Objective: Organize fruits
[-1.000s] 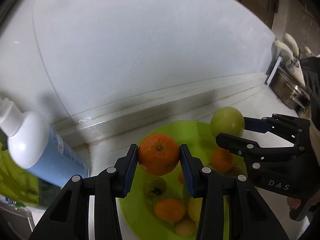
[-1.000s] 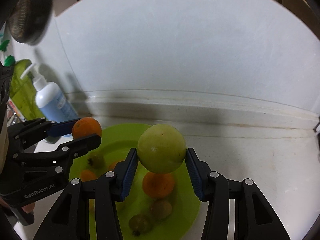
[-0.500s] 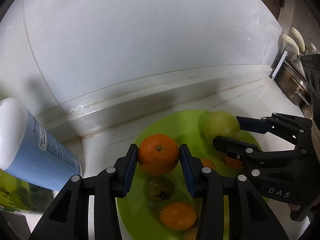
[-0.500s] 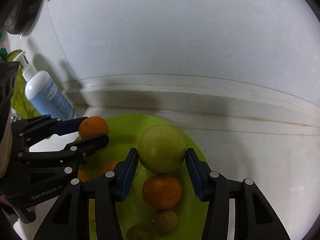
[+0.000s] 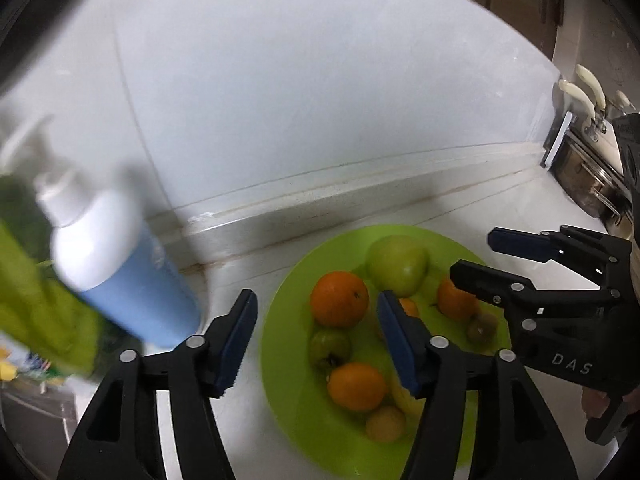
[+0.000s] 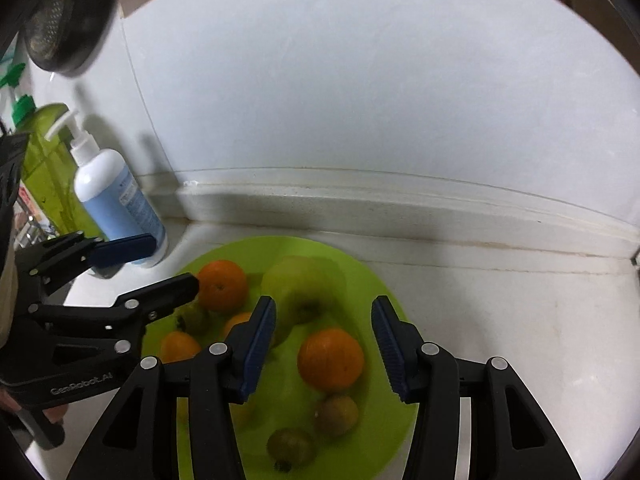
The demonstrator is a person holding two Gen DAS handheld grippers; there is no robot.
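The left hand-held gripper (image 5: 316, 334) hangs over the green plate (image 5: 288, 400) on the desk (image 6: 520, 320), its jaws opening, nothing between the pads; an orange (image 5: 339, 299) lies on the plate just beyond them. The right hand-held gripper (image 6: 324, 348) is opening too, empty, with the large green apple (image 6: 300, 292) on the plate past its left finger and another orange (image 6: 330, 359) below the gap. Countable on the plate: four oranges, one large apple, several small greenish fruits, some blurred. Both grippers tilt downward, side by side. One pump bottle (image 6: 114, 200) stands beside the plate.
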